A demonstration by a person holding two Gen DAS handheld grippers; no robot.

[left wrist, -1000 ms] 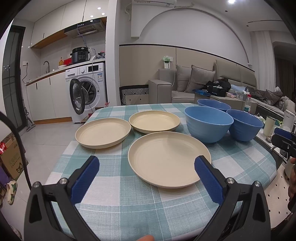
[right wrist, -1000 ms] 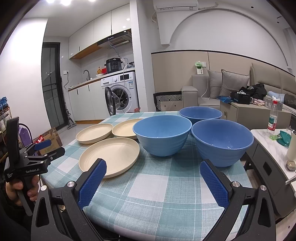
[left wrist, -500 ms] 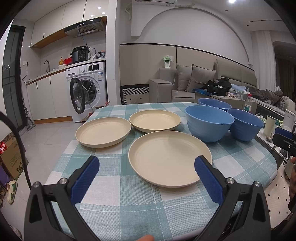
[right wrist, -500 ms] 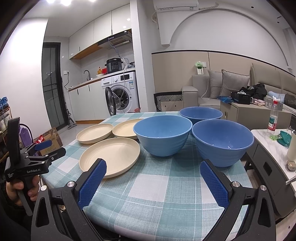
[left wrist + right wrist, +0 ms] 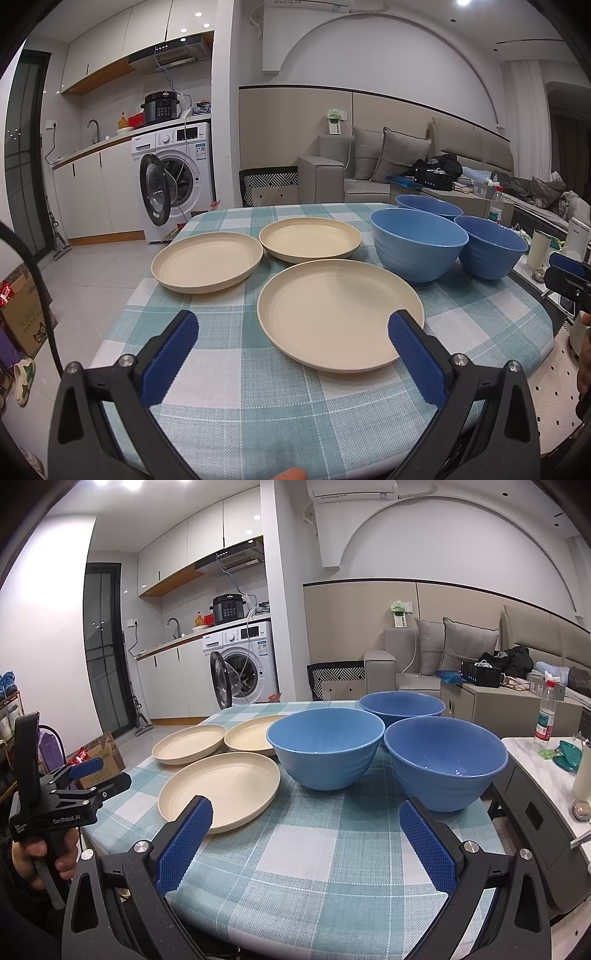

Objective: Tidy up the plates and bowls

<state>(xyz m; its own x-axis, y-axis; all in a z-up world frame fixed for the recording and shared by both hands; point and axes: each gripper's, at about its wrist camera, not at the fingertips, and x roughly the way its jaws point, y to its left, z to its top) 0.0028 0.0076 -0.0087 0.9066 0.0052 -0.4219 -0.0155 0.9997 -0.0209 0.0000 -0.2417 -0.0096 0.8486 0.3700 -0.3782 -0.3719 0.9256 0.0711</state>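
- Since the earlier frame: left view has eased slightly forward, the near plate (image 5: 340, 314) sitting a little closer between the pads; nothing on the table (image 5: 295, 406) has shifted.
- Left tool (image 5: 293, 354): blue pads wide apart, empty, poised over the near table edge with the near plate's rim between them.
- Right tool (image 5: 304, 843): pads wide apart, empty, above the checked cloth.
- Cream plates, three: near plate; far-left plate (image 5: 207, 261); far-centre plate (image 5: 310, 239). Each lies flat and separate.
- Blue bowls, three, upright on the right: near-left bowl (image 5: 325, 751), near-right bowl (image 5: 445, 762), far bowl (image 5: 402, 706), clustered close.
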